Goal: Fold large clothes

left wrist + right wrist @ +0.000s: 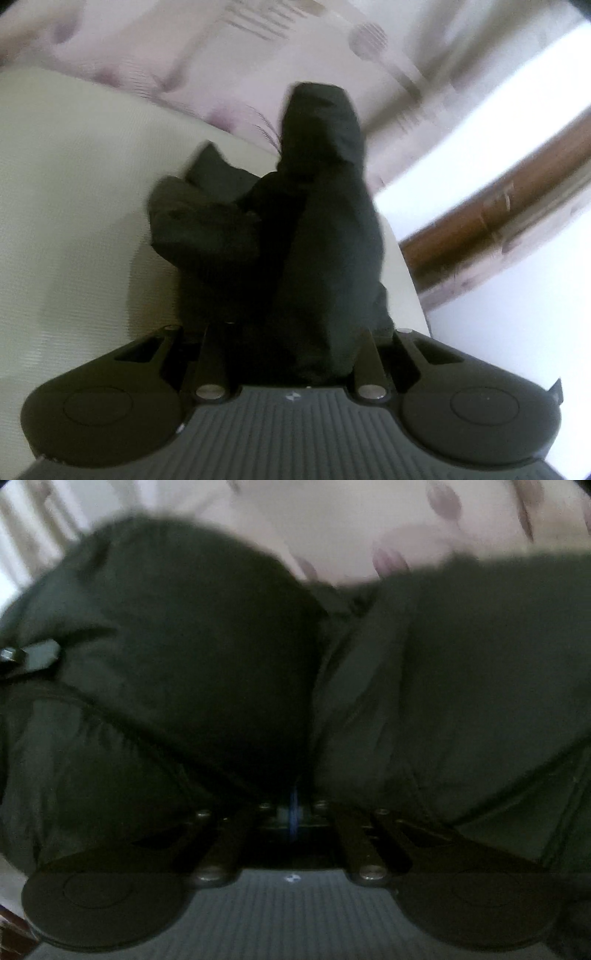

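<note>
Inventory, as my two tongs see it:

- Dark garment [325, 229]: one, bunched, reaching toward the far edge of the bed.
- Tongs: two, my left gripper [291, 332] and my right gripper [293, 805].
- Bed [74, 206], pale cover: one.
- Patterned sheet [207, 55], purple motifs: one.
- Wooden rail [491, 225], brown: one, at the right.
</note>
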### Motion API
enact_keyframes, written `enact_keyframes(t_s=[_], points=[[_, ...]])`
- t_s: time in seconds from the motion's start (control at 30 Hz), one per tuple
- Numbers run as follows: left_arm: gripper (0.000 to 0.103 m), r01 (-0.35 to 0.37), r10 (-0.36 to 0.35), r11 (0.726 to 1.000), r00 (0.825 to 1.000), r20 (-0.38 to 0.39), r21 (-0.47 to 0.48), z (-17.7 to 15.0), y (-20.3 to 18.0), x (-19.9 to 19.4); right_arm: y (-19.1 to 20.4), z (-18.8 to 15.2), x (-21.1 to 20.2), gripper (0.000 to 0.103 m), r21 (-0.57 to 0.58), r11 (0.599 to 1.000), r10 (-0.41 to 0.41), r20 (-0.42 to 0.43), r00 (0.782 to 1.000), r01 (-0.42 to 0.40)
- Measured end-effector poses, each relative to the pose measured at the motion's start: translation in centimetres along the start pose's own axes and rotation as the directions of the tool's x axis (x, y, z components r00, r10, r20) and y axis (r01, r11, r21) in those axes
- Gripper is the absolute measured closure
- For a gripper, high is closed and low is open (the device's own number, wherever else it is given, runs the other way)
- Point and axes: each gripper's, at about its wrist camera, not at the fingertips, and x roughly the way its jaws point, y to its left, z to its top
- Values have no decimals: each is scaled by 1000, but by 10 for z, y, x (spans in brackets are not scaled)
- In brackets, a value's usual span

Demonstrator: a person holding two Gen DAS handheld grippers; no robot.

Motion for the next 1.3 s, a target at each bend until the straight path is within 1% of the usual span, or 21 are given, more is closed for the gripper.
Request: enact_keyframes(t_s=[0.13, 0.2, 0.3, 0.33, 0.37, 0.47, 0.53, 0.6, 0.67, 0.73, 0.8, 0.83, 0.9, 0.93, 1.0, 1.03, 1.1, 1.17, 1.23, 1.27, 1.3], points=[[73, -30, 30, 1000, 997, -66, 6, -3, -51, 45, -19, 6, 0, 103, 120, 990, 81, -17, 997, -78], [68, -25, 24, 999, 997, -70, -19, -6, -66, 61, -32, 8, -3, 103, 198, 971, 136, -11, 991, -131], [51, 4, -6, 1000, 998, -65, -26, -11, -79, 79, -51, 3, -27, 103, 296, 937, 175, 53, 983, -183], [34, 48, -51, 998, 997, -63, -43, -14, -78, 84, -54, 0, -39, 102, 301, 934, 174, 84, 981, -191], [26, 97, -100, 994, 993, -64, -47, -18, -76, 89, -58, -5, -51, 101, 295, 935, 175, 103, 979, -198], [14, 188, -189, 981, 981, -43, -40, -33, -68, 101, -68, -17, -87, 99, 248, 945, 181, 140, 973, -212], [13, 275, -275, 960, 961, 0, -58, -44, -57, 108, -80, -22, -109, 97, 240, 946, 183, 161, 970, -219], [13, 363, -361, 930, 931, 48, -50, -55, -46, 111, -95, -26, -131, 96, 252, 942, 176, 196, 965, -223], [13, 463, -456, 886, 882, 116, -36, -66, -35, 113, -108, -26, -152, 95, 263, 936, 172, 232, 957, -232], [13, 535, -518, 844, 833, 195, -44, -78, -23, 114, -121, -22, -172, 93, 289, 923, 175, 278, 945, -255], [13, 591, -560, 806, 778, 286, -27, -90, -14, 113, -121, -16, -179, 80, 295, 917, 174, 308, 935, -268], [13, 604, -567, 797, 754, 331, -11, -96, -11, 113, -120, -16, -189, 73, 303, 917, 156, 322, 934, -258], [13, 625, -573, 781, 722, 387, -10, -105, -4, 113, -118, -13, -197, 33, 322, 916, 122, 341, 932, -238], [14, 641, -580, 767, 703, 411, -15, -109, 0, 115, -119, -11, -203, 29, 323, 913, 123, 362, 924, -248], [14, 670, -583, 741, 675, 452, -45, -118, 9, 117, -107, -12, -209, 27, 328, 906, 126, 394, 910, -268], [14, 681, -587, 730, 666, 461, -53, -121, 12, 119, -104, -10, -213, 26, 326, 903, 133, 408, 903, -280], [14, 690, -589, 722, 655, 473, -57, -124, 16, 123, -95, -6, -215, 13, 300, 910, 145, 413, 899, -285], [14, 690, -590, 722, 651, 478, -48, -128, 13, 123, -79, 4, -209, 12, 258, 939, 115, 387, 915, -227], [14, 688, -588, 724, 650, 482, -44, -129, 12, 121, -61, 12, -194, 13, 220, 969, 34, 350, 936, -117], [14, 689, -586, 724, 646, 488, -43, -130, 12, 120, -58, 17, -186, 24, 204, 976, 5, 328, 945, -76], [14, 688, -582, 724, 645, 496, -45, -125, 4, 123, -59, 20, -177, 58, 199, 979, -18, 300, 954, -44]])
